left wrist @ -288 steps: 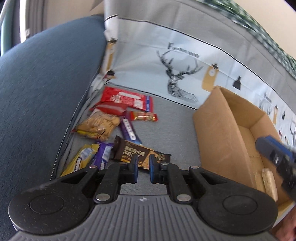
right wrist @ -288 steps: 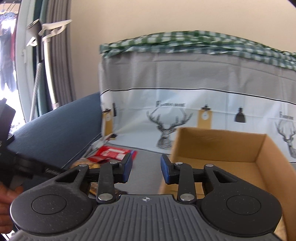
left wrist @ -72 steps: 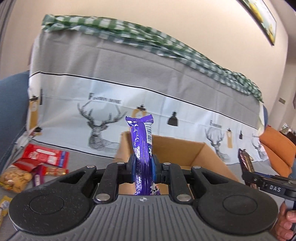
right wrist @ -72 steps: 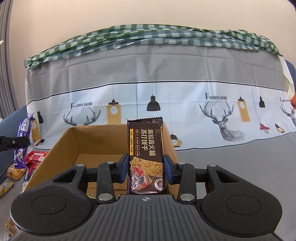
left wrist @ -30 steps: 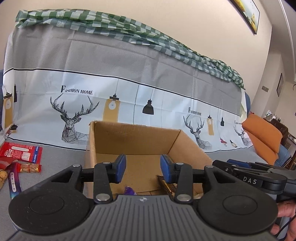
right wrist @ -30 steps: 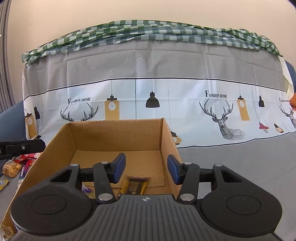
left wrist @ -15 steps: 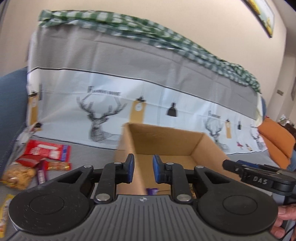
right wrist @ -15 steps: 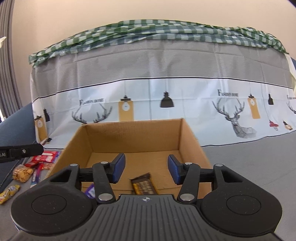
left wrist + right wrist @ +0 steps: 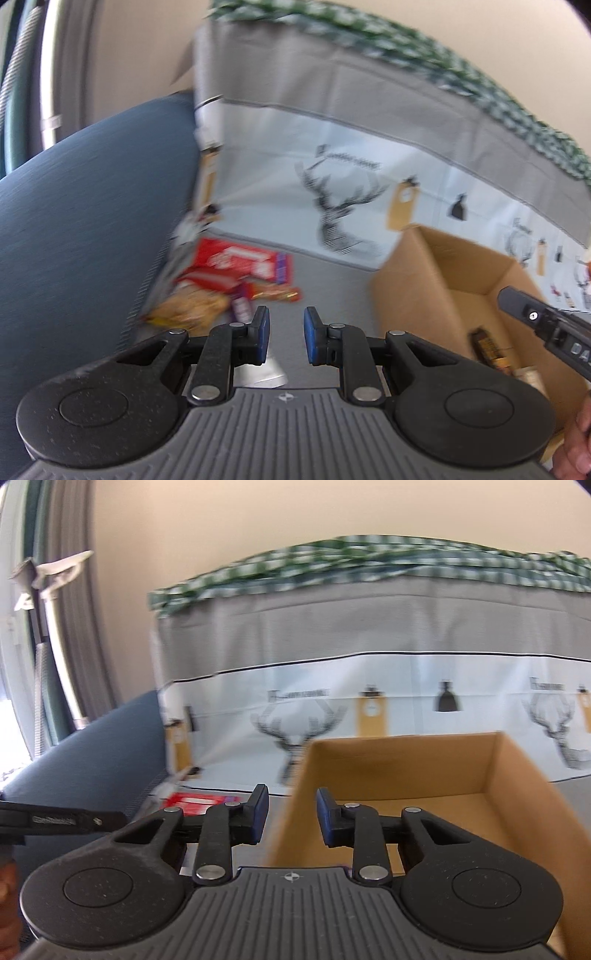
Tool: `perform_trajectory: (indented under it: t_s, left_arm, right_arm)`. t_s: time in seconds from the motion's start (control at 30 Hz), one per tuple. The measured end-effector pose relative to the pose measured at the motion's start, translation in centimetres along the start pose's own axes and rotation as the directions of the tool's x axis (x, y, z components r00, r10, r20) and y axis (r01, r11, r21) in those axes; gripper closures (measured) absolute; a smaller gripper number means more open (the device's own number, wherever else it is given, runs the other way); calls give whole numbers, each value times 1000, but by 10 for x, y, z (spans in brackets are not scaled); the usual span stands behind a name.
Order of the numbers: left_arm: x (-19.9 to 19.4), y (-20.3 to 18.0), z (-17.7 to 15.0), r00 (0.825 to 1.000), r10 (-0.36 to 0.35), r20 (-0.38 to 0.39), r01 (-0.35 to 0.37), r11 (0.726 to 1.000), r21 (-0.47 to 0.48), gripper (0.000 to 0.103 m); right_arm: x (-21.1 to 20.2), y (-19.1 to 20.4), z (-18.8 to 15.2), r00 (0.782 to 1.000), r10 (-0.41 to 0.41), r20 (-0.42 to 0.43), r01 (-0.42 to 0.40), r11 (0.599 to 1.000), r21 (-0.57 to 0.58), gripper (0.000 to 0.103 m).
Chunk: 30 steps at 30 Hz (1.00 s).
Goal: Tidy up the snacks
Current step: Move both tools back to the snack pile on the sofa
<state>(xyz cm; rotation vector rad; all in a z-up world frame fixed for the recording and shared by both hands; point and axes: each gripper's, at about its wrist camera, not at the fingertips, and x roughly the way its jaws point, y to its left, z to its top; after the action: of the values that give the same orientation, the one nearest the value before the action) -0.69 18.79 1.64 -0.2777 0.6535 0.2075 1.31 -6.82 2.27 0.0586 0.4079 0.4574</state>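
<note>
The sofa seat [image 9: 332, 288] under its deer-print cover carries everything, and I take the cardboard box [image 9: 436, 295] as my landmark: it stands open-topped so snacks can simply be dropped in. Inside it, near its front wall, a dark bar [image 9: 487, 350] lies flat; its long axis seems to run front to back, though blur hides the detail. The loose snacks sit well to the left of the box, crowded against the blue armrest [image 9: 92, 221]: a red packet [image 9: 240, 258] with its long side running across, a tan biscuit bag [image 9: 192, 308] nearer me, and a small orange bar [image 9: 273, 293] pointing towards the box. My left hand-held gripper [image 9: 286, 339] is aimed at that pile, jaws narrowly parted with nothing between them. My right hand-held gripper [image 9: 291, 818], at the box's left front corner, has just been closing; its jaws stand slightly apart, empty.
</note>
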Motion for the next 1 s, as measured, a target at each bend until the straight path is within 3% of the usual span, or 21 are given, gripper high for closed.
perform_trajectory:
  t_s: [0.27, 0.5, 0.67, 0.83, 1.0]
  left_arm:
    - [17, 41, -10, 982, 120, -145, -121, 993, 6, 81]
    - [34, 74, -12, 964, 97, -247, -139, 978, -159, 79]
    - [46, 63, -18, 934, 166, -316, -193, 980, -55, 74]
    - [54, 62, -22, 923, 194, -332, -212, 977, -18, 72]
    - [61, 58, -27, 911, 216, -350, -221, 975, 26, 72]
  right_arm:
    - [23, 68, -15, 991, 126, -34, -127, 991, -42, 73]
    - [48, 96, -30, 981, 165, -106, -170, 985, -39, 72]
    - [75, 106, -44, 971, 159, -180, -169, 985, -41, 72]
    - [100, 112, -53, 962, 148, -230, -158, 987, -24, 70]
    - [130, 118, -60, 953, 136, -270, -143, 990, -7, 59]
